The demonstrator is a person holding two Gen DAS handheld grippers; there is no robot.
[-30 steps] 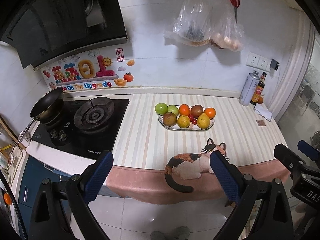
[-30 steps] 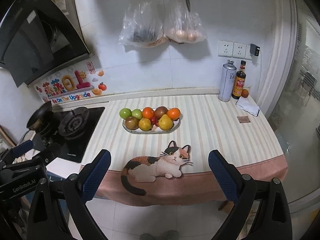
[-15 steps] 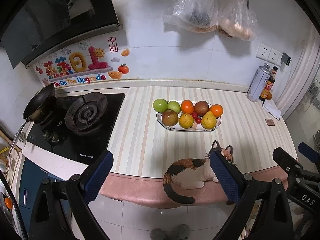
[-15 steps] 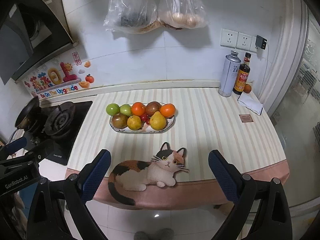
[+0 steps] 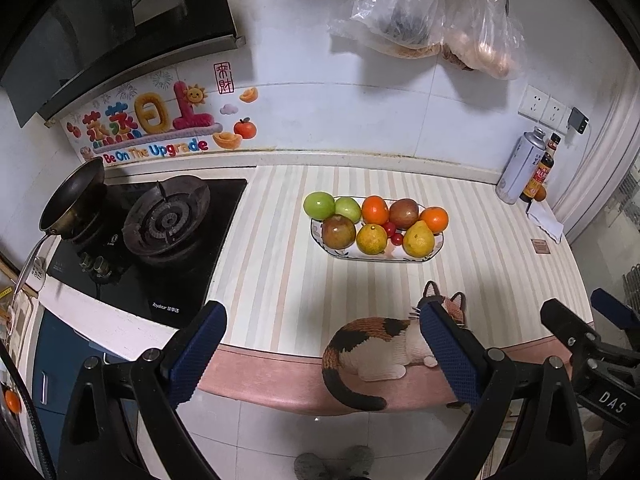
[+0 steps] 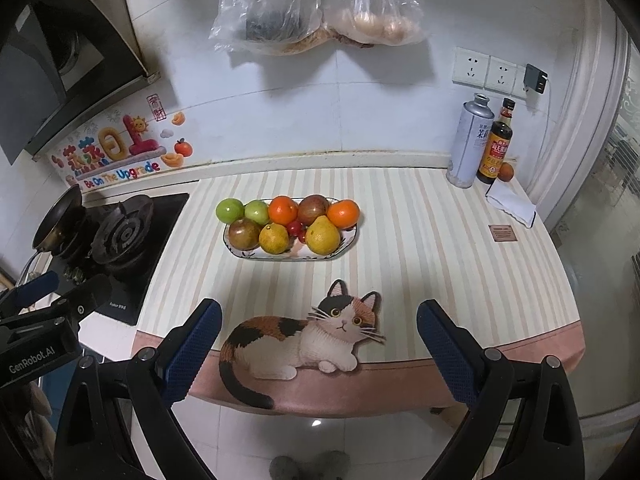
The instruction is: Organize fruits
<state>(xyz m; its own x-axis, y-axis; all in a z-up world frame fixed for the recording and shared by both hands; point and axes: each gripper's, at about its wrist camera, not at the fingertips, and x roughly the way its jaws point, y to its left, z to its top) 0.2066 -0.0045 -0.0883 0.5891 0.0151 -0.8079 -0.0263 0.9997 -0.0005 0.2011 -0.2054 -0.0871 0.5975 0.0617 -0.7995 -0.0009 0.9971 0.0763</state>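
Sitting in the middle of both frames, the oval white ceramic platter (image 6: 348, 246) on the striped cream countertop (image 6: 440, 256) already carries all the fruit: two green apples at its left end (image 6: 230, 210), two oranges (image 6: 283, 210), two brownish round fruits (image 6: 243, 233), a yellow citrus (image 6: 273, 238), a yellow pear (image 6: 323, 235) and small red cherry tomatoes (image 6: 296, 229) in the centre, all touching in two tidy rows. That fits either a sorted plate or one waiting to be sorted, so you should read it before committing. Your left gripper (image 5: 320, 344) and right gripper (image 6: 318, 342) both hang at the bottom of their frames, spread wide and holding nothing, short of the counter edge by the calico cat decoration (image 6: 304, 338). If you go in, come from above onto an end fruit, since the packed neighbours could roll. Keep clear of the black gas stove (image 6: 120, 240) at left and the bottles (image 6: 494, 152) at upper right.
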